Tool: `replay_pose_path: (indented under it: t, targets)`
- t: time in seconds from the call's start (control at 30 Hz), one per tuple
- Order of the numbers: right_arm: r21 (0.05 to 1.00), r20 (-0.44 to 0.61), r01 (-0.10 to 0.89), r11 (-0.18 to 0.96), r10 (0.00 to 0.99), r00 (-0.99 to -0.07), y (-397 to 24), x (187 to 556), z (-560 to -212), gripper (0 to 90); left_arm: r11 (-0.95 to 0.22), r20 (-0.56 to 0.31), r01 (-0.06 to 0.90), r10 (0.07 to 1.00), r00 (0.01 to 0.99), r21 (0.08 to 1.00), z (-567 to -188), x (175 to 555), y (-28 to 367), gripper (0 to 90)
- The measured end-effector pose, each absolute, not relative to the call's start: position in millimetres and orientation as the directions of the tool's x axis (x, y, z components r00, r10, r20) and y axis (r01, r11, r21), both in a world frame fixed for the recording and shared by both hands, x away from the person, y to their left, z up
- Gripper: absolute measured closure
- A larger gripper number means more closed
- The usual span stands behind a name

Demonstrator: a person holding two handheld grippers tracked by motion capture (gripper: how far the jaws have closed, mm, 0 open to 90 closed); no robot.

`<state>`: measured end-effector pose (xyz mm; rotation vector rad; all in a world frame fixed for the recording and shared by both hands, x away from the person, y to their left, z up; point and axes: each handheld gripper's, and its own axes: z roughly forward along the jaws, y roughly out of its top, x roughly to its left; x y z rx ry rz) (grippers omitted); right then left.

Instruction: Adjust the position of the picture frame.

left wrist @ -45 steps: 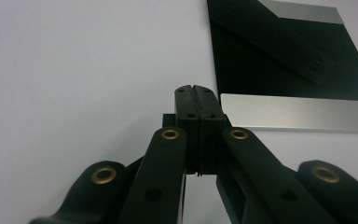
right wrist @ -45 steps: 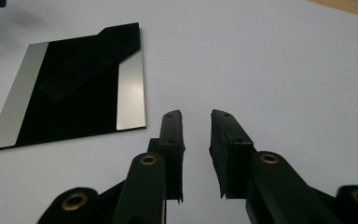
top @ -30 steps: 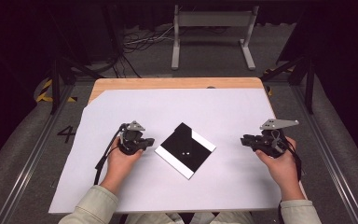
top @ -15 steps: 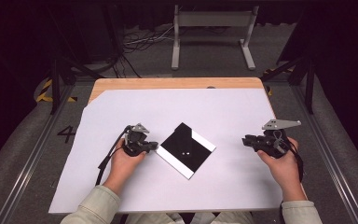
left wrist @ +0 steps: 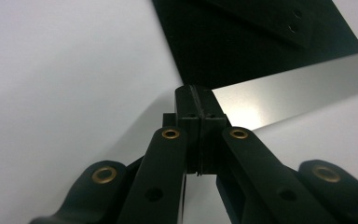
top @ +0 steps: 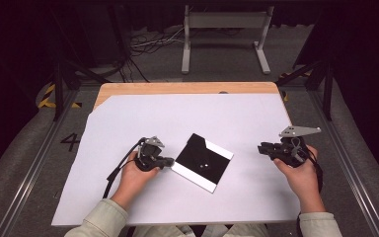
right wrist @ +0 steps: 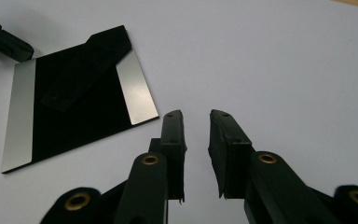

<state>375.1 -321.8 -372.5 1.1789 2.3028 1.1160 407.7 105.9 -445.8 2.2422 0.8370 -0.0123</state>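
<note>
White counter [top: 246, 118]: my left gripper [top: 167, 161], closed, touches the black card [top: 203, 161]; right gripper [top: 265, 148] open. Pushing might skid the card away.

A wooden worktop [top: 128, 90] lies under a white sheet [top: 187, 118]. Around it the grey floor [top: 24, 163] carries a painted "4" [top: 70, 142] at left and yellow-black tape [top: 47, 96]. Beyond, a white frame [top: 224, 29] and cables [top: 150, 44] sit before dark walls.

High view looks down; gripper views sit low, sharing the black plate [top: 202, 162].
</note>
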Motion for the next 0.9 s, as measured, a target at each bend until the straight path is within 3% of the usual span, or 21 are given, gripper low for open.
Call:
replay_pose_path:
  t: [0.9]
  targets:
    - [0.741, 0.071, 0.573, 0.350, 0.808, -0.585, -321, 376, -374, 80.2, -0.611, -0.225, 0.462, 0.425, 0.877, 0.643, -445, 367, 47, 90.0]
